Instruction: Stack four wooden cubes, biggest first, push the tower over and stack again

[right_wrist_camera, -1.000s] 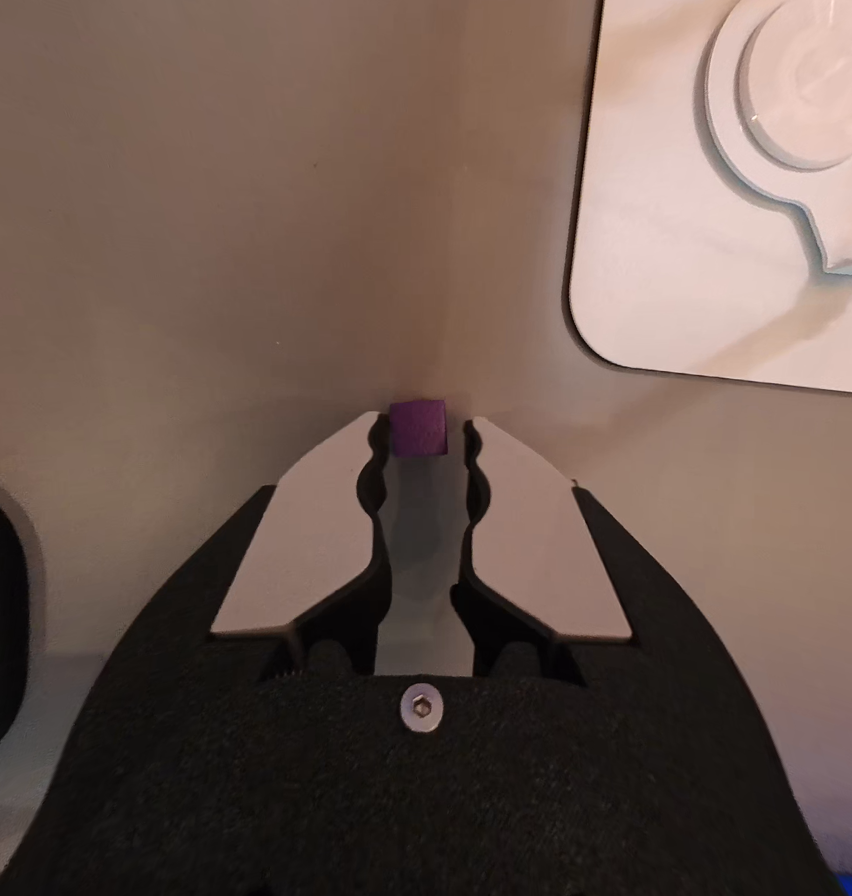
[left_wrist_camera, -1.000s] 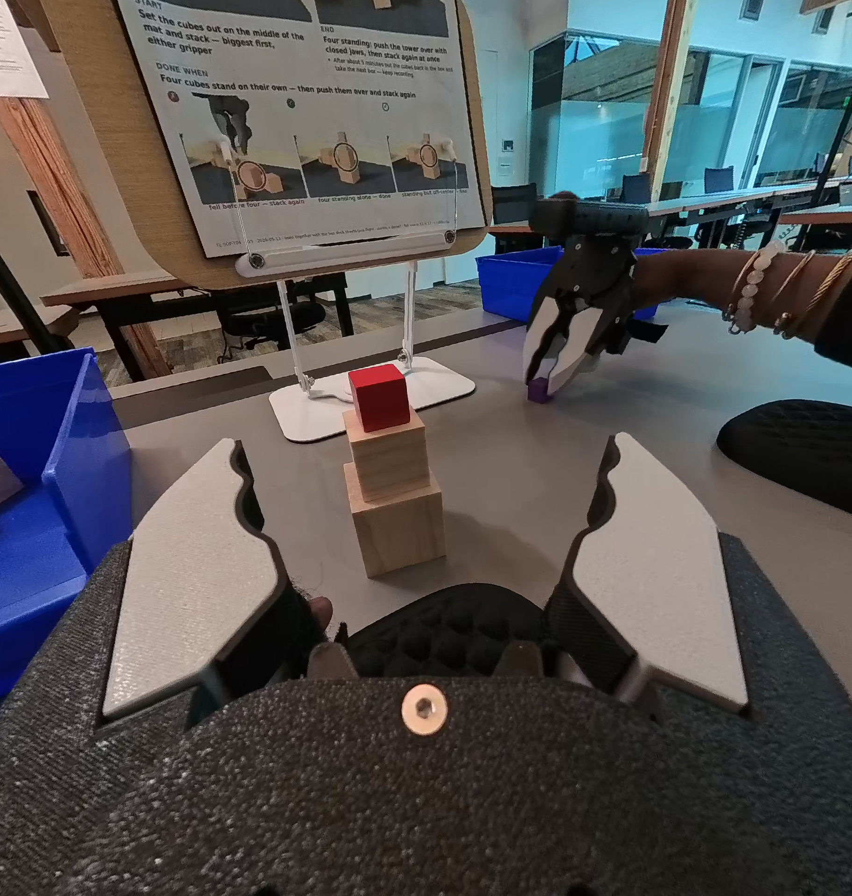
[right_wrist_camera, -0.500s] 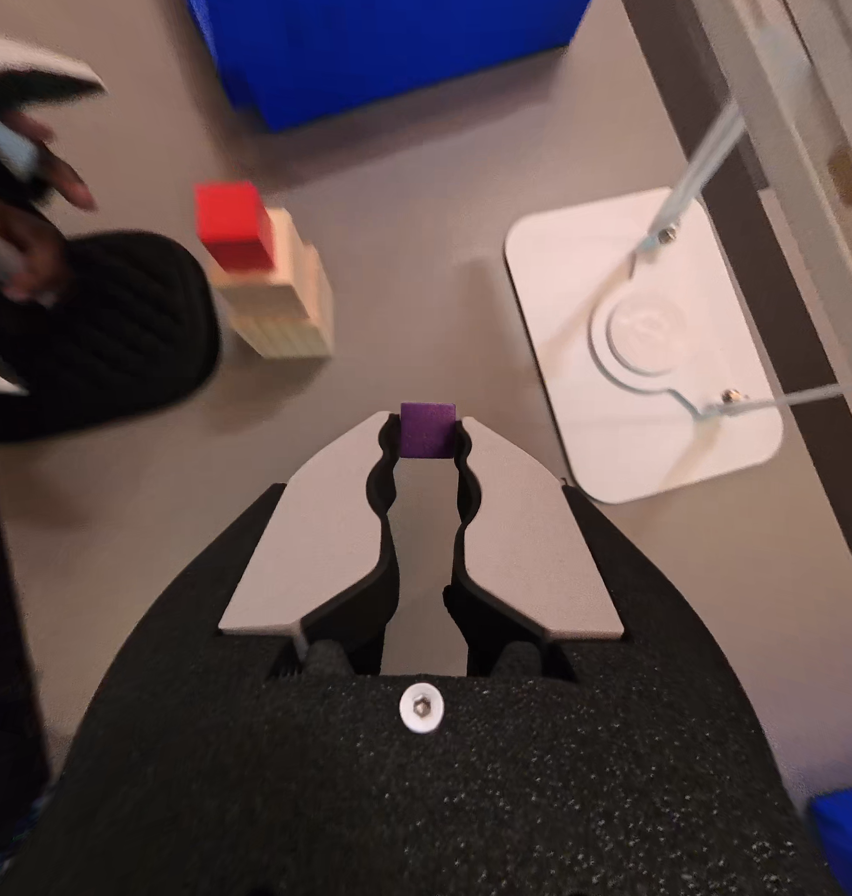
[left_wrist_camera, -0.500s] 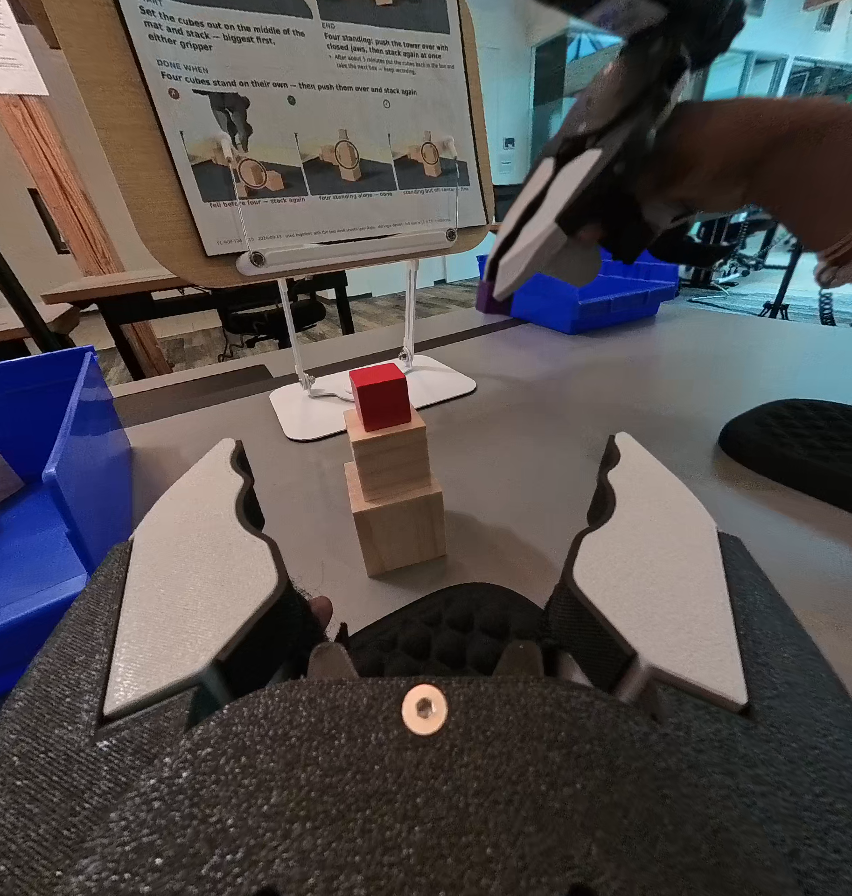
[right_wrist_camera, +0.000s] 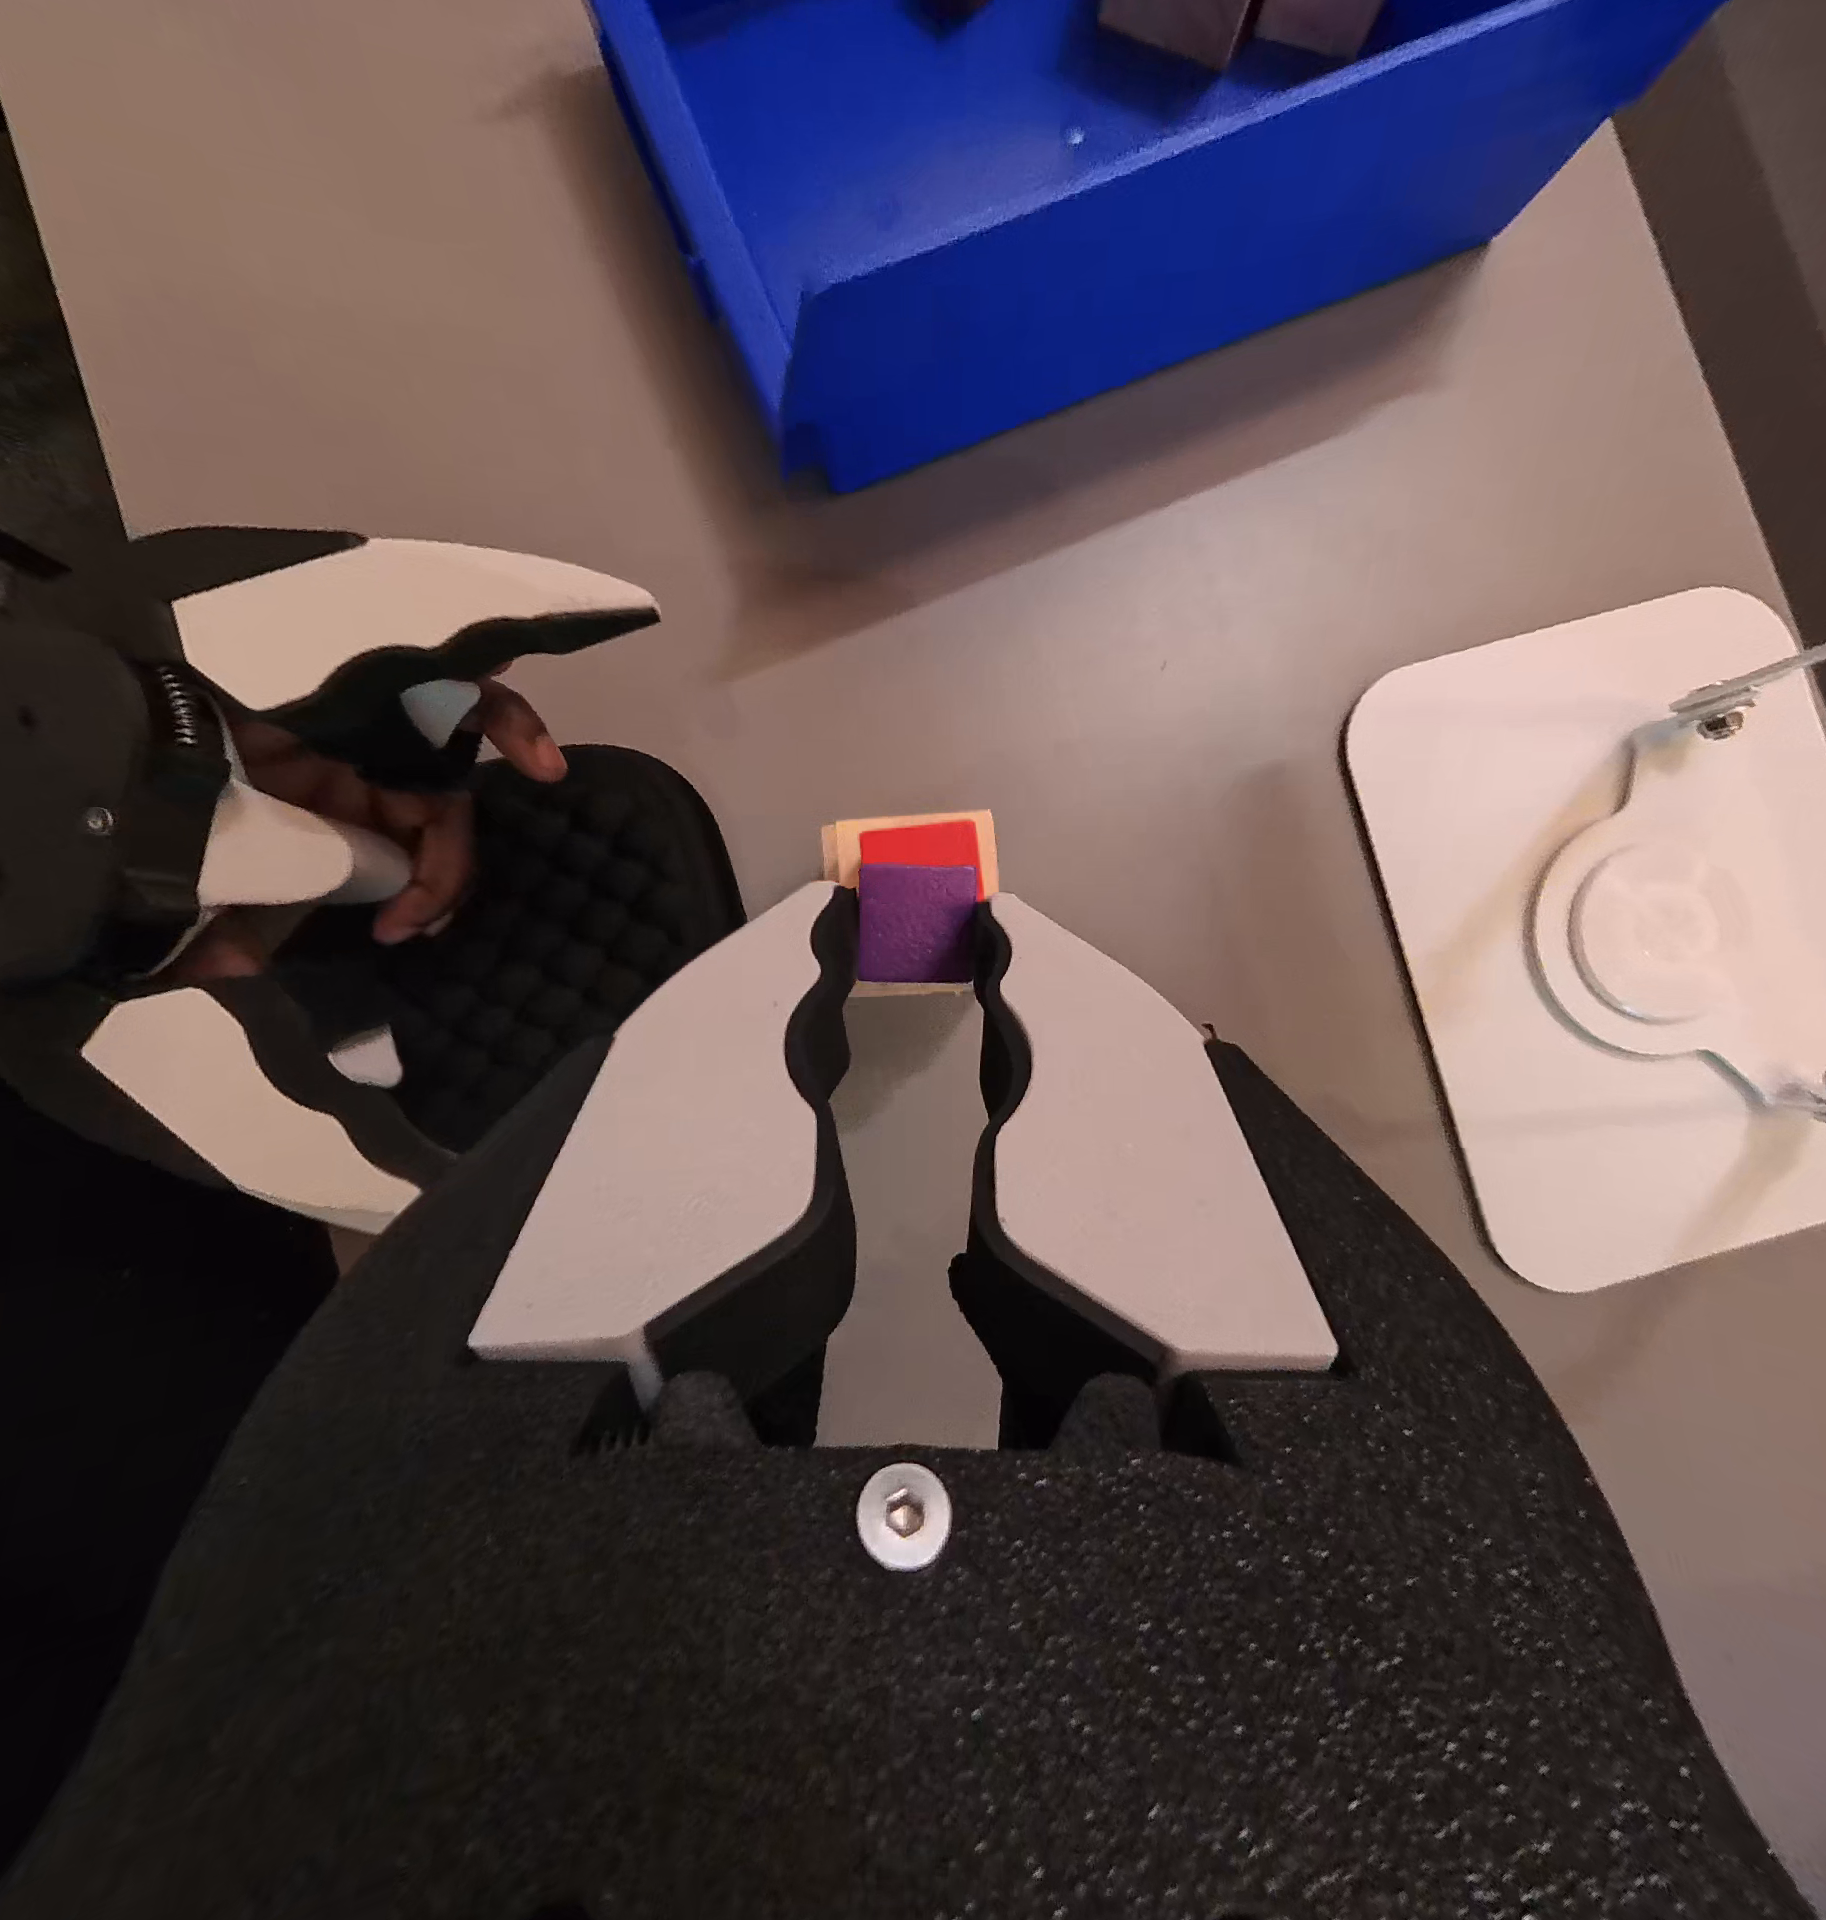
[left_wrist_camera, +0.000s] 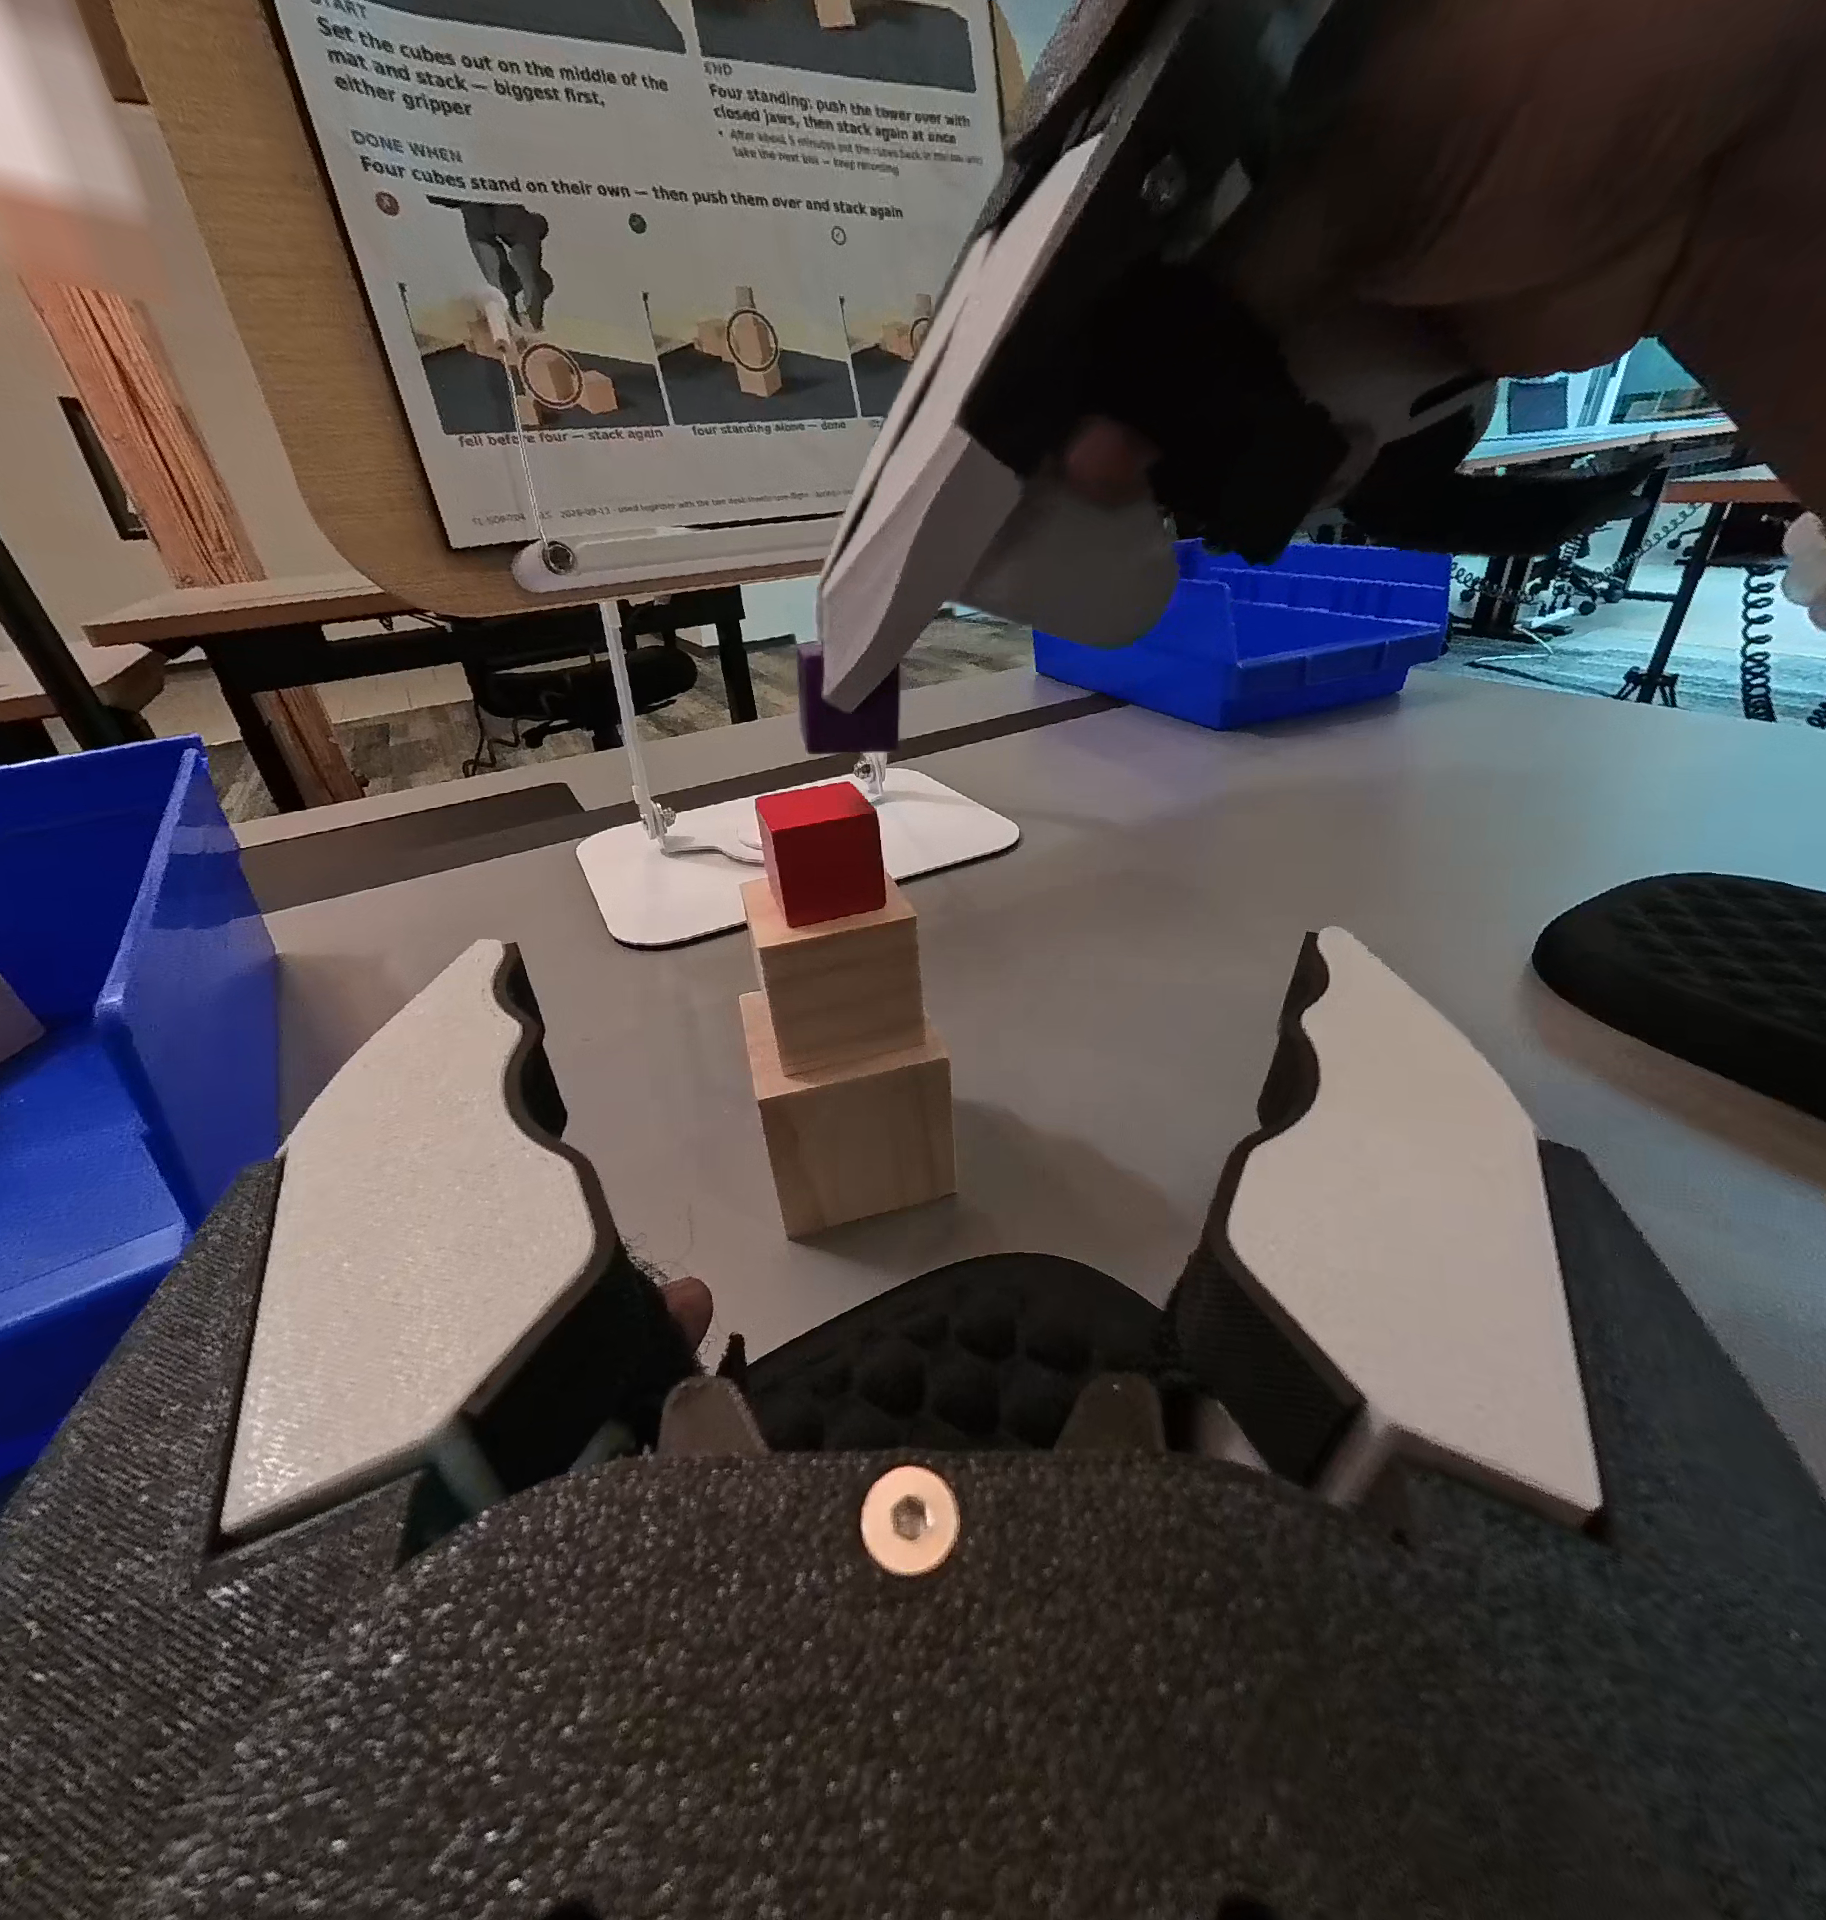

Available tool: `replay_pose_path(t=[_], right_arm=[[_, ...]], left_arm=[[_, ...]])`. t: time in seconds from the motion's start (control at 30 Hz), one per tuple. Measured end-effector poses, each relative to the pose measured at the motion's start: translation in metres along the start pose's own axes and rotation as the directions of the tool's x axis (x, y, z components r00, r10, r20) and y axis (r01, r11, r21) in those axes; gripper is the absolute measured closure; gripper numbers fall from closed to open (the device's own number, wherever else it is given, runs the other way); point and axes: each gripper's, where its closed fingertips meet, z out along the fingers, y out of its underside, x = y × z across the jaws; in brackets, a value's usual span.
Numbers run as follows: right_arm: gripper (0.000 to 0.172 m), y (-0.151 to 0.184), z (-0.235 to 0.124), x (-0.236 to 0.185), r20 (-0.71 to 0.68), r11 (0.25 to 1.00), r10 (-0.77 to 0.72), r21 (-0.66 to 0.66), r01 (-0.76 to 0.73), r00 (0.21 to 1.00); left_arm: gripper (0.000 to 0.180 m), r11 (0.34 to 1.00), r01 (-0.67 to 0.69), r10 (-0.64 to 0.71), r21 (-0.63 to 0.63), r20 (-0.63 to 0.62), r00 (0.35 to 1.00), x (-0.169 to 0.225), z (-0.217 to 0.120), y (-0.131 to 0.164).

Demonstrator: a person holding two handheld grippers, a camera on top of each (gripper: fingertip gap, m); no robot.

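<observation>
Your right hand-held gripper (right_wrist_camera: 911, 925) is clamped on one small purple cube (right_wrist_camera: 911, 925), its black wavy pads pressing the cube's two sides. The cube hangs in the air just above the tower, not touching it. Your left hand-held gripper (left_wrist_camera: 909, 1039) rests on a black dimpled pad (left_wrist_camera: 950, 1351) at the near edge, its two pale grey fingers spread wide with nothing between them; the tower stands just beyond its tips.

The tower has three cubes: a large bare-wood cube (left_wrist_camera: 857, 1132) on the worktop (left_wrist_camera: 1252, 883), a smaller wood cube (left_wrist_camera: 836, 977) on that, and a glossy red cube (left_wrist_camera: 821, 852) on top, turned a little off square. With the purple one that makes four cubes, two wood and two painted.

Two blue plastic bins are in view: one (left_wrist_camera: 109, 935) at near left with a wooden block inside, one (left_wrist_camera: 1252, 644) at far right. A second black pad (left_wrist_camera: 1719, 977), with the same quilted texture, lies at right. Beyond the tower stands one white rounded flat base (left_wrist_camera: 680, 883) with thin metal rods carrying a printed sheet (left_wrist_camera: 639, 260) on a board. The worktop is smooth, matt grey.
</observation>
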Motion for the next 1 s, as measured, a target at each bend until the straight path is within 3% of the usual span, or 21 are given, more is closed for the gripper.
replay_pose_path(t=[0.3, 0.63, 1.0], right_arm=[[0.151, -0.003, 0.008, 0.002, -0.027, 0.998, -0.017, -0.060, 0.016, 0.999], [0.151, -0.002, 0.013, 0.000, 0.071, 0.987, -0.143, -0.066, 0.148, 0.987], [0.151, 0.000, 0.017, 0.003, 0.083, 0.992, -0.113, -0.055, 0.117, 0.990]], left_arm=[[0.048, 1.000, 0.008, -0.008, 0.005, -0.002, 1.000, -0.001, 0.000, -0.001], [0.048, 1.000, 0.007, -0.007, 0.007, -0.003, 1.000, 0.000, 0.000, -0.001], [0.049, 1.000, 0.009, -0.009, 0.007, -0.006, 1.000, 0.000, 0.000, -0.001]])
